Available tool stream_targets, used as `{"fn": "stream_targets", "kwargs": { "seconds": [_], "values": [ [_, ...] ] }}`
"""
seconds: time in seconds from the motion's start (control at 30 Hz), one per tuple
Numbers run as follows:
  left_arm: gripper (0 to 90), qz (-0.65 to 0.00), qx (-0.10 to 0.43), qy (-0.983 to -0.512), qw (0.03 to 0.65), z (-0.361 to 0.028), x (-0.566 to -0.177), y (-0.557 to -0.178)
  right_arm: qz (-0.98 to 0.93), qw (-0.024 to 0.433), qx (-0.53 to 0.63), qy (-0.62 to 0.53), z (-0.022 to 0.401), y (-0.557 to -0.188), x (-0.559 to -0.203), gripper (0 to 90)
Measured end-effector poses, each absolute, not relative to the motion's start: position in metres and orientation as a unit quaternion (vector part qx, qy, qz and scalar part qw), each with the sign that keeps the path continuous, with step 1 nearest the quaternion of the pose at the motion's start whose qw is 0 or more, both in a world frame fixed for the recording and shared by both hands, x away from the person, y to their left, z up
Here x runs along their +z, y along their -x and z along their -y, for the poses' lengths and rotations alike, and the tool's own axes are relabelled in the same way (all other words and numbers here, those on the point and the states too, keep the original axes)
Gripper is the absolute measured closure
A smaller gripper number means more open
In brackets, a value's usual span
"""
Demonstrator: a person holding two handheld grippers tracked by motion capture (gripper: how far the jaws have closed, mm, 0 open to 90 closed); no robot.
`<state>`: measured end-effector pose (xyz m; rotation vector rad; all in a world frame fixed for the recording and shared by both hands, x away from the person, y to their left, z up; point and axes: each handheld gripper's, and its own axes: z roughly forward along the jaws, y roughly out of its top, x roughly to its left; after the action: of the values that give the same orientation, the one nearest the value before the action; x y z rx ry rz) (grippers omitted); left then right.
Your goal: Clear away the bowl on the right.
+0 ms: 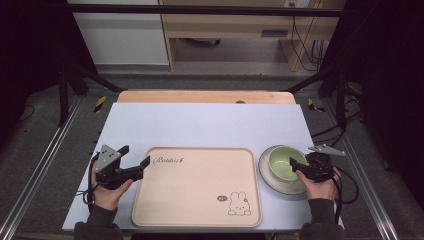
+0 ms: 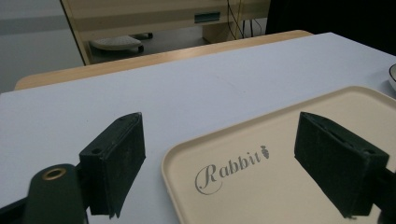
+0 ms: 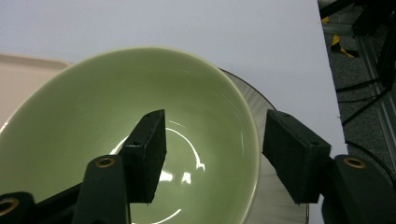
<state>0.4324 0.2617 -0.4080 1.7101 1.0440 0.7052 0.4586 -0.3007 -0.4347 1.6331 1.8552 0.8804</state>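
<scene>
A pale green bowl (image 1: 285, 161) stands on a grey-rimmed plate (image 1: 278, 186) at the right of the table. My right gripper (image 1: 297, 167) is open at the bowl's right side. In the right gripper view the bowl's rim (image 3: 254, 140) runs between the jaws: one pad (image 3: 150, 154) is inside the bowl (image 3: 93, 121), the other pad (image 3: 292, 154) is outside, above the plate (image 3: 268, 205). A beige tray (image 1: 195, 185) with a rabbit print lies in the middle. My left gripper (image 1: 135, 155) is open at its far left corner, with one pad (image 2: 338, 163) over the tray (image 2: 261, 186) and the other pad (image 2: 114, 163) over the table.
A white mat (image 1: 200, 125) covers the wooden table (image 1: 205, 96). Black frame posts (image 1: 340, 85) and cables stand to the right of the table. Wooden furniture (image 1: 225, 25) is on the floor behind it.
</scene>
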Motion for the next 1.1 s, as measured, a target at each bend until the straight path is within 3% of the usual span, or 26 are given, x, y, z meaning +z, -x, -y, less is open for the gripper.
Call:
{"fn": "stream_targets", "kwargs": {
  "seconds": [0.63,1.1],
  "values": [
    [16.1,-0.428,0.289,-0.705,0.486,-0.2596,-0.4086,-0.4327,-0.683,0.204,0.308,-0.631,0.3069,-0.4636,-0.4429,63.2],
    [16.2,-0.428,0.288,-0.707,0.483,-0.2588,-0.4095,-0.4332,-0.681,0.183,0.291,-0.647,0.3099,-0.4657,-0.4452,75.0]
  ]
}}
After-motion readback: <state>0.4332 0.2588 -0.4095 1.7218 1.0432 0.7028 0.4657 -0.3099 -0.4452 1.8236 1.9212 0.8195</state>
